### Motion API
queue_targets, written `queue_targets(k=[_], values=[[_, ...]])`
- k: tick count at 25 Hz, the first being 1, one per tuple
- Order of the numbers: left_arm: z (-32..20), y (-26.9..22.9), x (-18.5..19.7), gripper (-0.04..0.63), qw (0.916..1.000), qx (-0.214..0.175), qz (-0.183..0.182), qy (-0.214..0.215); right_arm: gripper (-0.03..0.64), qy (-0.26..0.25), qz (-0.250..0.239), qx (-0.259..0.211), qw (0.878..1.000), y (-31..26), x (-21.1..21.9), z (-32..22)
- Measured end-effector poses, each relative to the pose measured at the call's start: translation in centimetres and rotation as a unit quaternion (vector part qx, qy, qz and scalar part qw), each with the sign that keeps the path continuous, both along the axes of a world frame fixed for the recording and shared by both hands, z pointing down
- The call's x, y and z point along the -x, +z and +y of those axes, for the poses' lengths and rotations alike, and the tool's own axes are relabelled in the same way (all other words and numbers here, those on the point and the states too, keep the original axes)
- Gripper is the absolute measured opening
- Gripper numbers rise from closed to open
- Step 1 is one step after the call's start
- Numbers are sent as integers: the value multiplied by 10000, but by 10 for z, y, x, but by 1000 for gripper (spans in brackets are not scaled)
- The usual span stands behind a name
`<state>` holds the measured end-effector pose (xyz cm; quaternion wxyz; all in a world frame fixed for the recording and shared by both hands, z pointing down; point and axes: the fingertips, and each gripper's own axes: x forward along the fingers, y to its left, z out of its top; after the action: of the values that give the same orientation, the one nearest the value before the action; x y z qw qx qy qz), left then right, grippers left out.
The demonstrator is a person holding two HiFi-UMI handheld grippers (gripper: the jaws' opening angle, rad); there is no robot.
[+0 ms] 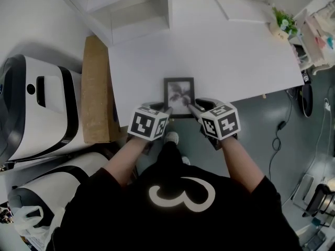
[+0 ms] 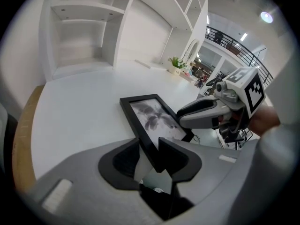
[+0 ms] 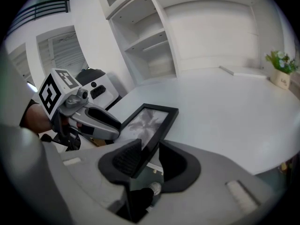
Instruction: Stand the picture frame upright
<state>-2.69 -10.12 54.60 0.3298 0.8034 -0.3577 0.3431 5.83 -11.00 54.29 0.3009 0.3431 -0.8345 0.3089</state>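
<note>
A black picture frame (image 1: pixel 179 95) with a grey leaf print lies at the near edge of the white table (image 1: pixel 220 51), its near side over the edge. My left gripper (image 1: pixel 163 110) is shut on the frame's near left corner, and my right gripper (image 1: pixel 194 109) is shut on the near right corner. In the left gripper view the frame (image 2: pixel 152 114) runs away from between the left gripper's (image 2: pixel 149 149) jaws, with the right gripper (image 2: pixel 201 114) at its far side. In the right gripper view the frame (image 3: pixel 147 121) sits in the right gripper (image 3: pixel 150 151), the left gripper (image 3: pixel 101 121) opposite.
White shelves (image 1: pixel 136 14) stand at the table's back left. A small potted plant (image 1: pixel 282 22) sits at the back right corner. A brown board (image 1: pixel 97 88) leans along the table's left side, beside white machines (image 1: pixel 36 103). Cables lie on the floor (image 1: pixel 282 124) at right.
</note>
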Motion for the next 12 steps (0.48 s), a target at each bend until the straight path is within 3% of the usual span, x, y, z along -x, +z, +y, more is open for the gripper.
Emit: queue_targets(k=[12], values=[[39,2,-5,129,9992,264,29,-300,114,-71,-93,53,9999,-1,-3,28]])
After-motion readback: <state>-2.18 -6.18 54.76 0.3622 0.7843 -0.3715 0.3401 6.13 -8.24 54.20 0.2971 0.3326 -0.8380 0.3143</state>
